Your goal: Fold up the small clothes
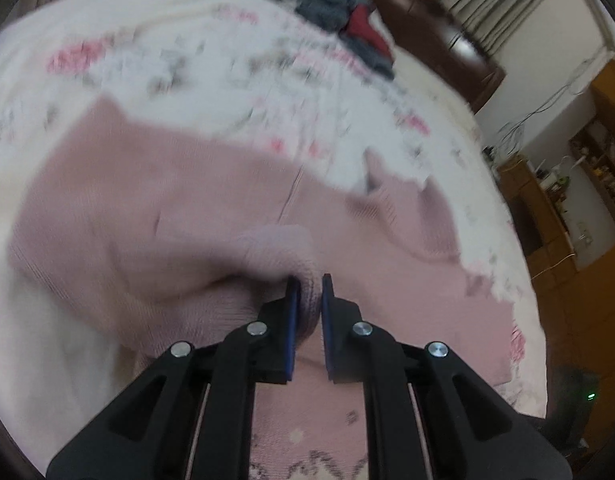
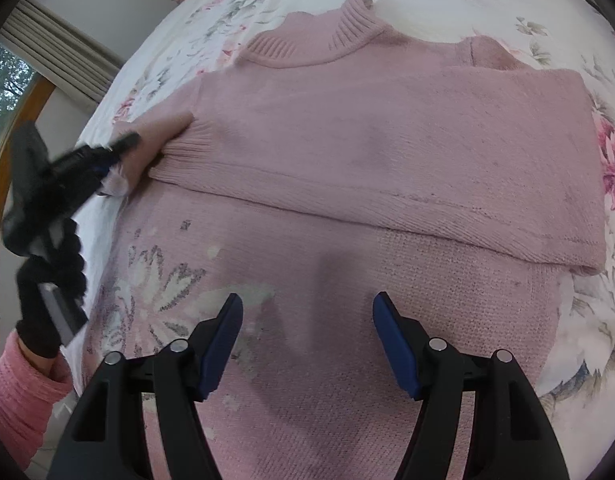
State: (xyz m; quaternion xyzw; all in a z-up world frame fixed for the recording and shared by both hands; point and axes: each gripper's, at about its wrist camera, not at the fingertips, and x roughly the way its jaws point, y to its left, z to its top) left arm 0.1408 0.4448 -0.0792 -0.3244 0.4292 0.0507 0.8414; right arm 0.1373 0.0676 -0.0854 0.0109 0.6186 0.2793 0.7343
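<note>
A pink knitted sweater [image 2: 387,152] lies spread on a bed [image 2: 227,4] covered with a white bedspread printed with pink flowers. It takes up most of the middle of the bed, and its ribbed turtleneck collar [image 2: 339,28] points toward the far edge. One sleeve [image 2: 407,160] is folded flat across the chest, with its ribbed cuff [image 2: 187,148] ending near the left edge of the garment. A pale flower pattern with grey outlines [image 2: 159,276] is knitted into the lower front.

My left claw [image 1: 307,284] is pinched narrow on a bunched fold of the pink knit, which is squeezed between its blue pads [image 1: 292,320]. In the right wrist view the same claw [image 2: 119,146] appears blurred at the sweater's left edge, just beside the cuff, gripping pink fabric there. A person's hand in a black glove [image 2: 47,264] holds that tool, and a pink sleeve [image 2: 15,396] covers the wrist.

My right claw [image 2: 307,308] is spread wide and holds nothing. It hangs over the lower front of the sweater; I cannot tell whether it touches the knit.

In the left wrist view, which is smeared by motion, a heap of dark grey and red clothes [image 1: 339,12] lies near the far edge of the bed, well apart from the sweater. A dark wooden headboard [image 1: 435,28] stands beyond it.
</note>
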